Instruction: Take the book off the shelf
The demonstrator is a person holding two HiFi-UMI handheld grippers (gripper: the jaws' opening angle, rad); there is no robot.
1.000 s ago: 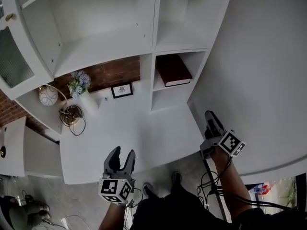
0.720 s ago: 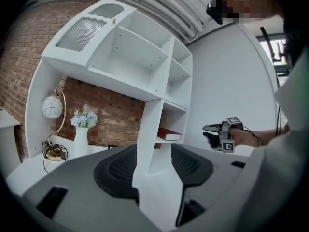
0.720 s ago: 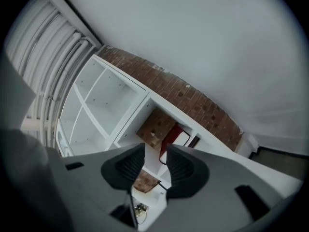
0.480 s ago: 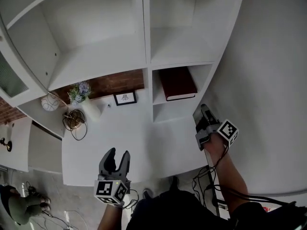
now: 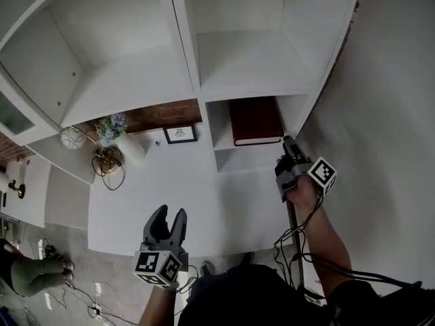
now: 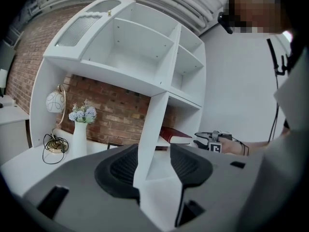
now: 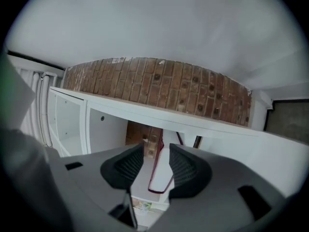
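White shelf (image 5: pixel 136 80): book (image 5: pixel 255 119) ahead of right gripper (image 5: pixel 289 148), jaws parted; left gripper (image 5: pixel 168 217) empty, wide, just narrowed

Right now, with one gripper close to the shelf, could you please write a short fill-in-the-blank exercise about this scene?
1. The dark red hardcover book lies ___ in a compartment of the white shelf unit.
2. The jaws of the right gripper stand ___, with nothing gripped between them.
3. Behind the tall white vase of flowers, the wall is made of red-brown ___.
Missing words: flat; apart; brick.
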